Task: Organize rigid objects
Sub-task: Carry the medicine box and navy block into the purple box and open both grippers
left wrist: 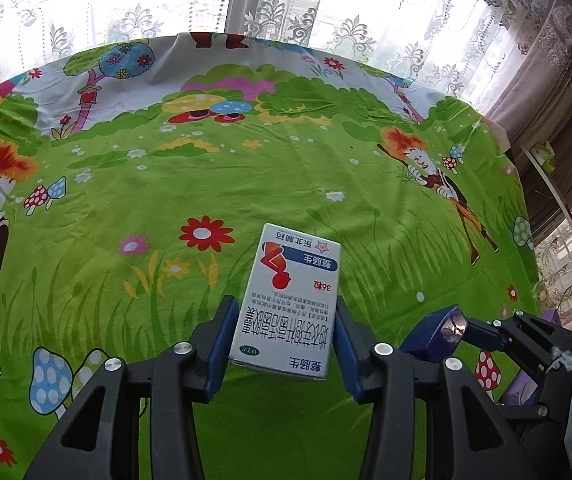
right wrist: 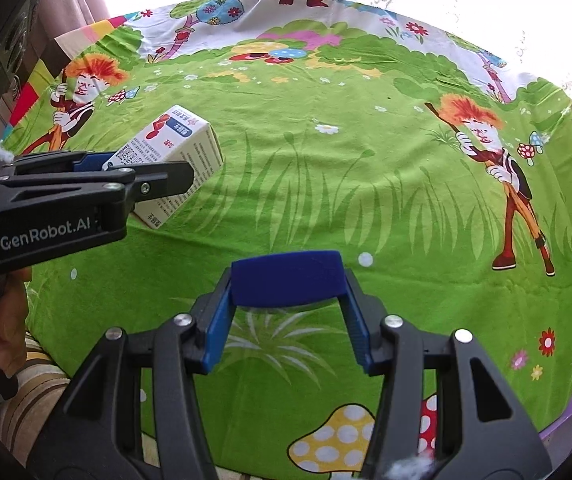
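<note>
A: While the left gripper is up, item 1 pls?
B: Medicine box, white w/ red figure, blue band, Chinese print. Pinched betw. both blue pads of left gripper, long axis pointing fwd, held off the tablecloth. Right wrist view: same box tilted, above the cloth's left part, nearer the left edge than the middle.
A: Item 2?
B: Blue block, flat, rounded corners. Clamped crosswise at the fingertips of the right gripper, jaws pressed on its two ends. Sits over the cloth's near-centre area; can't tell if it touches the cloth.
A: Carrier?
B: Cloth: green cartoon print w/ mushrooms, flowers, orange-haired figures; white strip along far edge.
A: Other?
B: Lace curtain behind far edge. Person's hand on left gripper handle, marked "GenRobot.AI"
</note>
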`<state>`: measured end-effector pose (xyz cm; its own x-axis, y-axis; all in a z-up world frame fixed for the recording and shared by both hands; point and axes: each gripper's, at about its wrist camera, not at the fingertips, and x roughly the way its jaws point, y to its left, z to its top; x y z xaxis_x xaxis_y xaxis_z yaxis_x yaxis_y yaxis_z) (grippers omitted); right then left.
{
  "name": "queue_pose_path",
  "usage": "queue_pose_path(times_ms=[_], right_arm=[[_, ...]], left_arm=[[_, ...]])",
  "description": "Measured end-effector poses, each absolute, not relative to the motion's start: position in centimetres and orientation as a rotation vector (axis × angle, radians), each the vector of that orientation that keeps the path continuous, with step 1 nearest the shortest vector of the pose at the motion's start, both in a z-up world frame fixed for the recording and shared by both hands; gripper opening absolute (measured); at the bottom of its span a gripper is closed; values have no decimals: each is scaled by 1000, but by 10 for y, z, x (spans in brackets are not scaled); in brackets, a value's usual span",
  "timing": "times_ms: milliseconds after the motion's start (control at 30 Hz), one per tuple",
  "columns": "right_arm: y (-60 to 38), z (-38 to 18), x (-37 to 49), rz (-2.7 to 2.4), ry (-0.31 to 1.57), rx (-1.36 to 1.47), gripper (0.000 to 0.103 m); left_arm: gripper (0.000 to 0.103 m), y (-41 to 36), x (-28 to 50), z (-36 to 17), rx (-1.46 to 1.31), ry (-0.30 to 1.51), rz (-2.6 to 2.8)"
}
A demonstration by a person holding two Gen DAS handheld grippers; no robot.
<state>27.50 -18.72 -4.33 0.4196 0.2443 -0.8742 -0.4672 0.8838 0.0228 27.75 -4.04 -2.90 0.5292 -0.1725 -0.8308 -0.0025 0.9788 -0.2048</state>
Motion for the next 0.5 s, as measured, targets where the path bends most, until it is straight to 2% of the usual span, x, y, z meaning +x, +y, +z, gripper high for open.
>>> queue_pose_path(times_ms=[500], right_arm=[[-236, -14, 238, 332, 998, -170, 55]], left_arm=[[47, -78, 235, 17, -139, 932, -142]])
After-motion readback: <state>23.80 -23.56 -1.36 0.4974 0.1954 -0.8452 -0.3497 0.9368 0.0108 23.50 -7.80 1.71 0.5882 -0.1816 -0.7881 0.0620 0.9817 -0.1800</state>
